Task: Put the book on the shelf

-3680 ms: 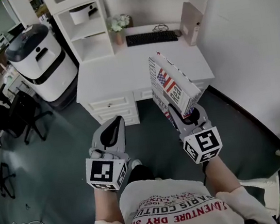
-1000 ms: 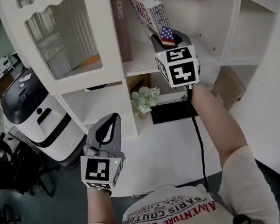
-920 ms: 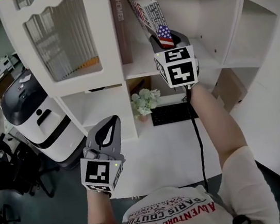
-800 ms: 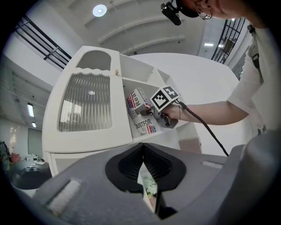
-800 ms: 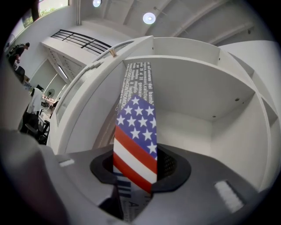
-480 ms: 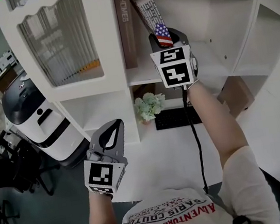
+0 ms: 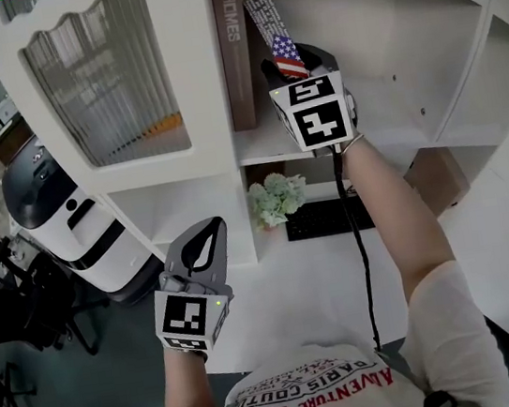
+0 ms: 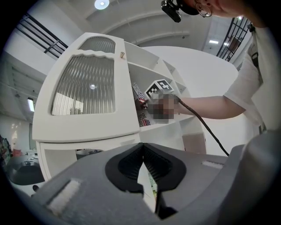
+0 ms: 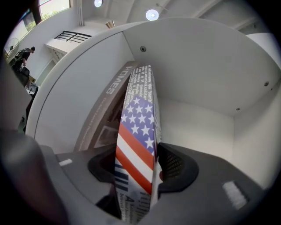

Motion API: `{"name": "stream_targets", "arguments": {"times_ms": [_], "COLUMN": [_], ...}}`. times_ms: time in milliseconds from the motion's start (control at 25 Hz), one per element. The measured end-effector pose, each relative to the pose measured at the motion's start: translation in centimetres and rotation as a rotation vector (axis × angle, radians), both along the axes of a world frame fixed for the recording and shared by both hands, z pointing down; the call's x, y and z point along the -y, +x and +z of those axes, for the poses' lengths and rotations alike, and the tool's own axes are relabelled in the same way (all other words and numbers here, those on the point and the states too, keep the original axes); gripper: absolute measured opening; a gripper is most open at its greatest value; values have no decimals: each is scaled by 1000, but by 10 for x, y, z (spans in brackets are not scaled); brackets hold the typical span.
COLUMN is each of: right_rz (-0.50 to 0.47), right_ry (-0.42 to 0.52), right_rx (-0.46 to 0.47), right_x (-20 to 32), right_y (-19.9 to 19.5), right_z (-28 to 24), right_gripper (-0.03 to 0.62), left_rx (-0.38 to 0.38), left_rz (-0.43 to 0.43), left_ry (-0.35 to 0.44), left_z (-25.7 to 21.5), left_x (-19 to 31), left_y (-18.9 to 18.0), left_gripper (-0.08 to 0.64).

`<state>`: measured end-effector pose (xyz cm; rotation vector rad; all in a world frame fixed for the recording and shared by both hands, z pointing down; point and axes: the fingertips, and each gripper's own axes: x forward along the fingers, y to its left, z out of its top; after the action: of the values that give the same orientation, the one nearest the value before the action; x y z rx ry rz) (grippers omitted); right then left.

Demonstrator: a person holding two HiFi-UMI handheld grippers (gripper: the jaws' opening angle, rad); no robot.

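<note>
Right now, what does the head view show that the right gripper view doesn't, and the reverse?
Head view only: left tongs, shut and low; plant; keyboard; desk. Right gripper view only: right tongs' jaws, just opening, flanking the flag book. Both: flag book tilted toward the brown book on the shelf.
</note>
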<state>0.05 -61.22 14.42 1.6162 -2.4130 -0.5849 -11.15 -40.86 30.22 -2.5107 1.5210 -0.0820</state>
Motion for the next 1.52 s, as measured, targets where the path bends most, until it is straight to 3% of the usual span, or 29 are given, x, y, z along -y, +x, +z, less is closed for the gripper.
{"name": "stream_targets", "arguments": {"times_ms": [280,440,680,840,1000,1280,1520], "right_rz": [-15,-27,-1,-105,-154,-130,-135], "right_ry": [-31,-96,21,58,81,102,111], "right_rx": [11,47,58,198,202,190,200], "right_x": [14,14,-18,-63,-104,-161,-203], "right_y": [1,1,11,20,30,43,48], "right_z": [2,9,-2,-11,-8,21,47], "right_gripper": [221,269,287,284,276,70,0], "left_rx": [-7,-13,-6,-34,-41,-48,-56], "left_rz": [2,7,-4,0,8,49,83], "left_ry": [-20,-23,-2,-3,-9,-16,-4], "left_z": [8,9,1,-1,1,6,1], "left_x": [15,14,3,-11,-22,-46,-63], "left_y": [1,3,-4,-7,-7,1,7], "left_gripper": [5,5,5,5,5,5,5]}}
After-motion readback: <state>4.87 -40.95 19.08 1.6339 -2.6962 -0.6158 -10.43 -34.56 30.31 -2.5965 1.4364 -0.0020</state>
